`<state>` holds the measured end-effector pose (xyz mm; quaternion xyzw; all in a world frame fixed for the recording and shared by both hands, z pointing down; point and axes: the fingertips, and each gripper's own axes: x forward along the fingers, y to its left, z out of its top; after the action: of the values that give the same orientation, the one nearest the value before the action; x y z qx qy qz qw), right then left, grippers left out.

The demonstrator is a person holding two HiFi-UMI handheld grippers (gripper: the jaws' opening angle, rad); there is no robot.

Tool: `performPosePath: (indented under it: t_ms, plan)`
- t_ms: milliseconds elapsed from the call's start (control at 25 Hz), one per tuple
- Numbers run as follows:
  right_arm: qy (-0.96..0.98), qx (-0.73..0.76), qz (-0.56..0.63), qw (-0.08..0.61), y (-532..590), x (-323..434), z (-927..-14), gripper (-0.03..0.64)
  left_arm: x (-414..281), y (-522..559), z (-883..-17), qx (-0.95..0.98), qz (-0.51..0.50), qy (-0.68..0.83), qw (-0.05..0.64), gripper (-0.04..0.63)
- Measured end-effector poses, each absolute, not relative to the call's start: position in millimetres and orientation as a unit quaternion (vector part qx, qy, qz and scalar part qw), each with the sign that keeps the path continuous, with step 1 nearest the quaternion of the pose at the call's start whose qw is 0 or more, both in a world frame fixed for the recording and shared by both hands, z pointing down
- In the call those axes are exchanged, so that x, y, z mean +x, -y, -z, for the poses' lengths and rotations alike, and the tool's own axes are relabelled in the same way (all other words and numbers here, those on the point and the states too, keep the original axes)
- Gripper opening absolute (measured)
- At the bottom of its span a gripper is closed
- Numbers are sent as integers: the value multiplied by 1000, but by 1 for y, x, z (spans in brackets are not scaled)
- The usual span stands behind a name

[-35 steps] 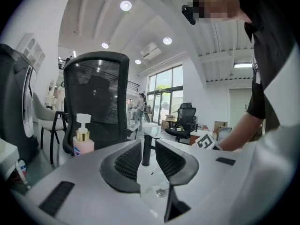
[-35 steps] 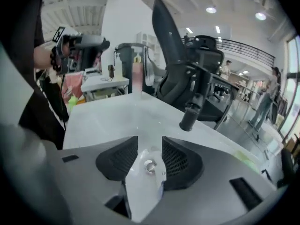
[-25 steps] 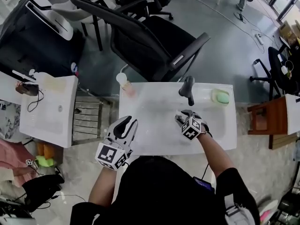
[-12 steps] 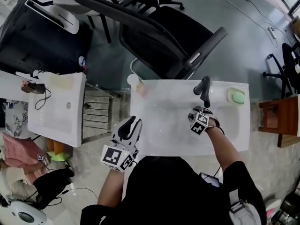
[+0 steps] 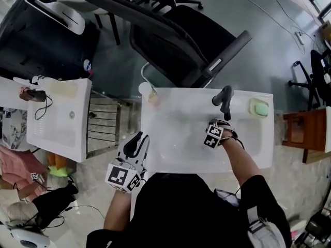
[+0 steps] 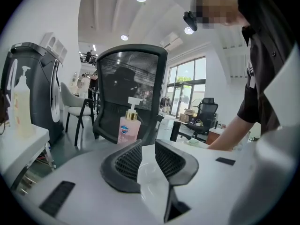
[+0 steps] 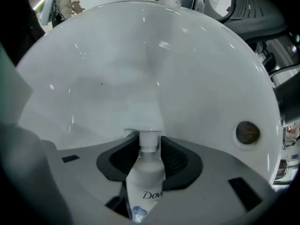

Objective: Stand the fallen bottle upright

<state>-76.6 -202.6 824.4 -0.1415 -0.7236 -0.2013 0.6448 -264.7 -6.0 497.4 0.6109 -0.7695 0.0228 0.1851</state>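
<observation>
1. Plastic, white and glossy, forms the bottle (image 7: 144,184): a rounded body with blue print that narrows to a ringed collar and a flat pump head.
2. It sits low in the sink (image 7: 117,69), with the pump end towards the basin floor and the body running back between the jaws. Whether the pump head touches the basin I cannot tell.
3. The right gripper (image 7: 150,142) points straight down into the basin. Its 2 dark, ribbed jaws have just been closing and now stand about half apart, with pads against both sides of the bottle's neck and shoulder.
4. In the head view its marker cube (image 5: 213,137) lies just in front of the faucet (image 5: 223,98), a dark, curved spout. The bare right forearm reaches over the sink's near rim from a short black sleeve.
5. The sink is smooth, white and shiny, a rounded bowl in a rectangular top, with a dull round drain (image 7: 247,132) off to one side.
6. The left gripper (image 6: 147,144) is held nearly level, tipped slightly down, at the sink's near left corner. Its 2 meshed black jaws stand a narrow gap apart with nothing between them.
7. Beyond those jaws, well apart from them, a pink pump bottle (image 6: 130,128) with a gold collar stands upright at the far left corner.
8. A pale green soap (image 5: 259,107) lies on the far right corner, beside the faucet.
9. A black mesh-backed chair (image 5: 176,40) stands behind the sink.
</observation>
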Motion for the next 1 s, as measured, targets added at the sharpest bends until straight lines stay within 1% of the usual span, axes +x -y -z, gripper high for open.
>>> performPosePath:
  t_ms: [280, 520, 720, 840, 1000]
  plan:
    - [741, -137, 218, 620, 198, -77, -817, 129, -256, 7, -502, 620, -23, 762, 189, 95]
    - [788, -125, 218, 563, 178, -88, -794, 123, -251, 13, -503, 632, -29, 754, 180, 89]
    - [825, -110, 234, 502, 169, -88, -750, 121, -238, 29, -507, 647, -41, 740, 182, 78]
    - [860, -76, 206, 461, 169, -86, -720, 115, -228, 42, -506, 664, -37, 724, 181, 77]
    - [903, -1, 124, 411, 180, -72, -689, 114, -208, 59, -505, 689, -35, 701, 180, 77]
